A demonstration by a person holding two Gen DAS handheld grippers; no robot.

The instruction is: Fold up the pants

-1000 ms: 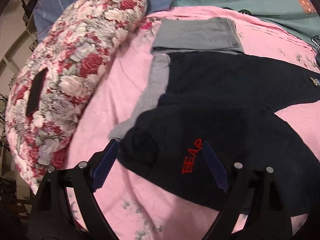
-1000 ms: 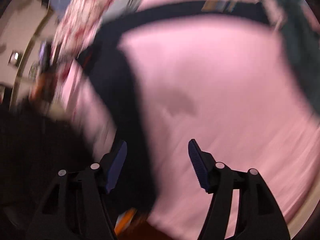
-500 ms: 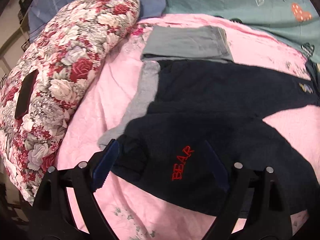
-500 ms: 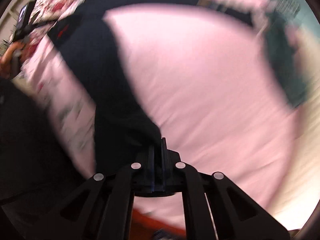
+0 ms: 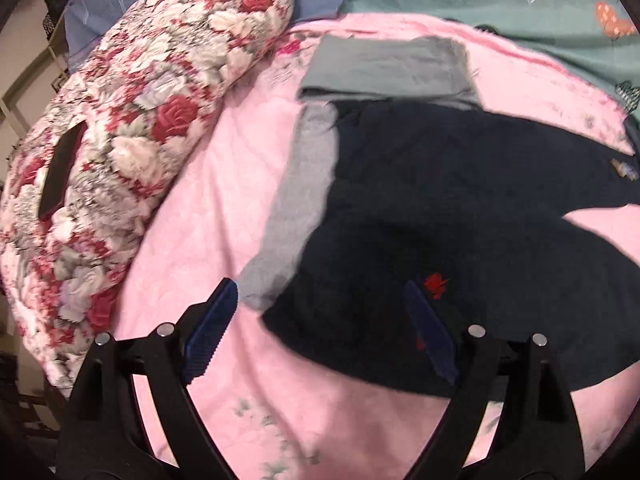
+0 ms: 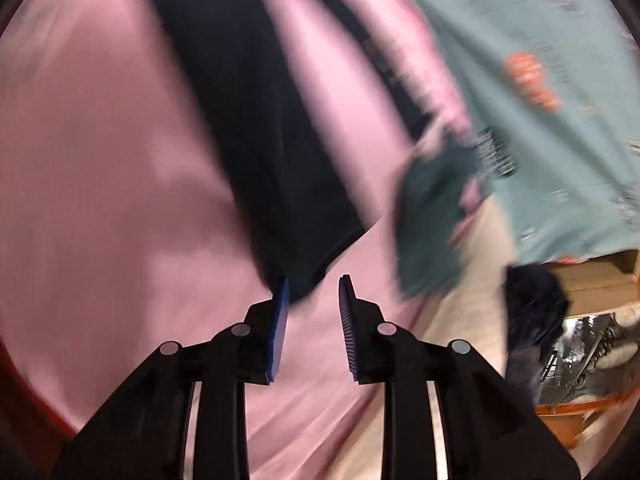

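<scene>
Dark navy pants (image 5: 460,208) lie spread on the pink bedspread (image 5: 224,184), waist end nearest your left gripper (image 5: 320,332), legs running off to the right of the left wrist view. Red embroidery (image 5: 436,282) shows on the cloth just past the right-hand blue pad; it is too blurred to read.

In the right wrist view, badly smeared, one navy pant leg (image 6: 256,128) runs down the frame and its hem ends right at your right gripper (image 6: 314,320).

Left gripper: jaws stand wide, nothing between the pads. Its left finger (image 5: 210,332) is over bare pink cover, its right finger over the navy cloth; whether that one touches, cannot tell.

Right gripper: jaws have just been opening a little and now stand narrowly apart. The hem tip sits at the left pad; the gap between the pads shows only pink cover, nothing gripped.

A grey garment (image 5: 296,208) lies partly under the pants' left edge, and a folded grey piece (image 5: 384,68) lies just beyond them.

Floral quilt (image 5: 120,128) bunched at left, a dark flat object (image 5: 60,176) on it. Teal printed sheet (image 5: 500,0) at the far side.
</scene>
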